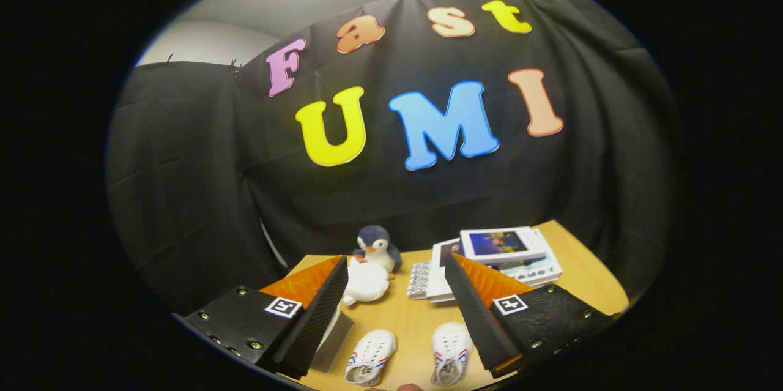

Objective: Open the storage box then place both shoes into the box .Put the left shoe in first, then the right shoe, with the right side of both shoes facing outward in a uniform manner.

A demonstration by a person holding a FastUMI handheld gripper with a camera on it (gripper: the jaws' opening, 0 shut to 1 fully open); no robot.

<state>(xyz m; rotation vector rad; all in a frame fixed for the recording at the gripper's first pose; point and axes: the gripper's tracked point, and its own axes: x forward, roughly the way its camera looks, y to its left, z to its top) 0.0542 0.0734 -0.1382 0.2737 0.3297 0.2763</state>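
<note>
Two small white shoes with red and blue stripes, one left of the other, side by side on the wooden surface, toes pointing away, below and between the fingers. Storage box: grey corner visible just left of the shoes, mostly hidden behind the left finger. Hand-held gripper: fingers spread wide apart, holding nothing, raised above the surface. Beyond: plush penguin; stack of books to its right.
</note>
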